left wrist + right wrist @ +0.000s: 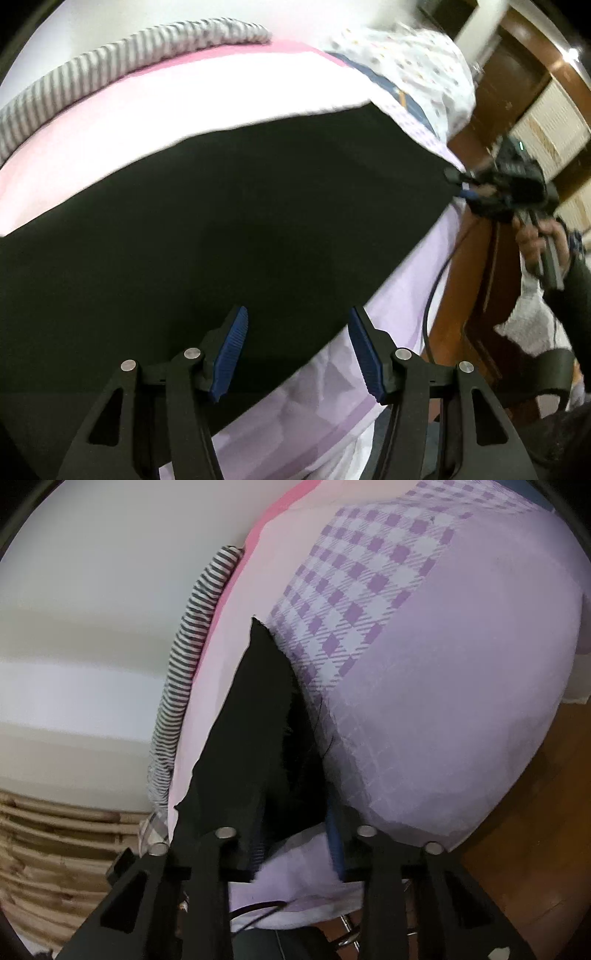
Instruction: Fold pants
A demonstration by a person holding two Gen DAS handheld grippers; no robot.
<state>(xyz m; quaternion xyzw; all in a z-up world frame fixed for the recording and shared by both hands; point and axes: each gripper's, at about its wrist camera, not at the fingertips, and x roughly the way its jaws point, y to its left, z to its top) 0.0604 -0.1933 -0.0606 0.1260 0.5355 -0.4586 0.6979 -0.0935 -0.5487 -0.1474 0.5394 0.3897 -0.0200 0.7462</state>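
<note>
Pants: black, spread flat across the bed in my left camera; in my right camera they run away from the claw as a long dark strip over the bedding.
Left claw: I hold it open above the near edge of the pants, blue pads wide apart, nothing between them, pointing steeply down.
Right claw: the jaws stand narrow with the end of the black cloth bunched between them; from the left camera I see it at the far right corner of the pants, pinching the fabric there.
Hand: a person's hand in a dark sleeve grips the right claw's handle, off the bed's right side.
Bed sheet: pale lilac under the pants, with a purple-and-white check patch beyond the right claw.
Pink sheet: lies past the far edge of the pants.
Striped cloth: grey-and-white roll along the far rim of the pink sheet, against a white wall.
Spotted cloth: white, dotted, heaped at the far right corner of the bed.
Wooden furniture: brown, just beside the bed on the right.
</note>
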